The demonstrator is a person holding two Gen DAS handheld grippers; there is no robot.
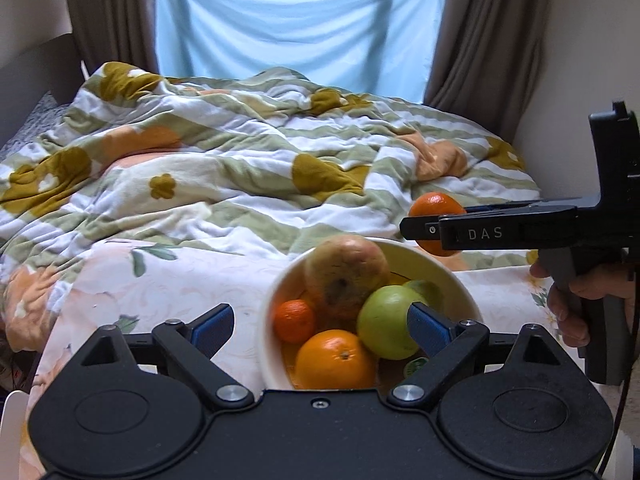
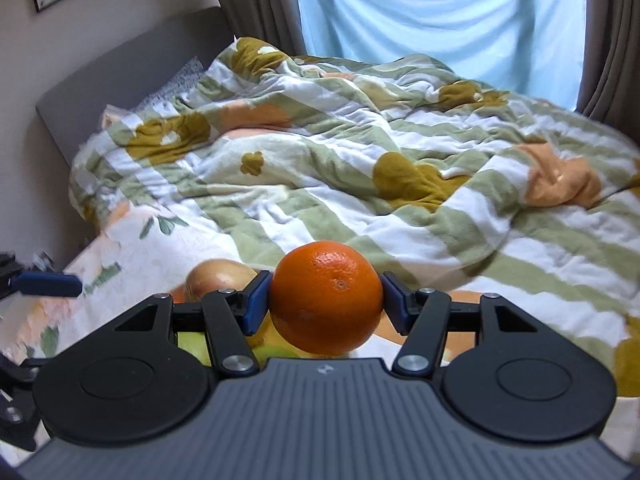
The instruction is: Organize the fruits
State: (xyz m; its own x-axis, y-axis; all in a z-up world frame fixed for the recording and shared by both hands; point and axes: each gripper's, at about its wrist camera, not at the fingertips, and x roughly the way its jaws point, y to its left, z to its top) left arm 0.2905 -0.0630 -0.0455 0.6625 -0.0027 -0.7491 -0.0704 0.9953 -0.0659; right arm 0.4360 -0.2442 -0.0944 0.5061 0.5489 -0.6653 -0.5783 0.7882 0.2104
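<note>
A rumpled floral quilt (image 1: pixel 248 160) covers the far bed. On the near sheet sits the cream bowl (image 1: pixel 448 276), already holding a blotchy apple (image 1: pixel 344 276), a green apple (image 1: pixel 384 324), an orange (image 1: pixel 334 360) and a small mandarin (image 1: pixel 294 320). The left gripper (image 1: pixel 320 326) hovers over it, jaws apart and empty. The right gripper (image 2: pixel 326 300) is clamped on a tangerine (image 2: pixel 326 298) at the bowl's far right; it looks ready to lower and let go. Its side reads "DAS".

Fruits in bowl (image 1: pixel 276 292) on bed, blanket (image 1: pixel 240 168) behind, tangerine (image 1: pixel 436 208) above right
</note>
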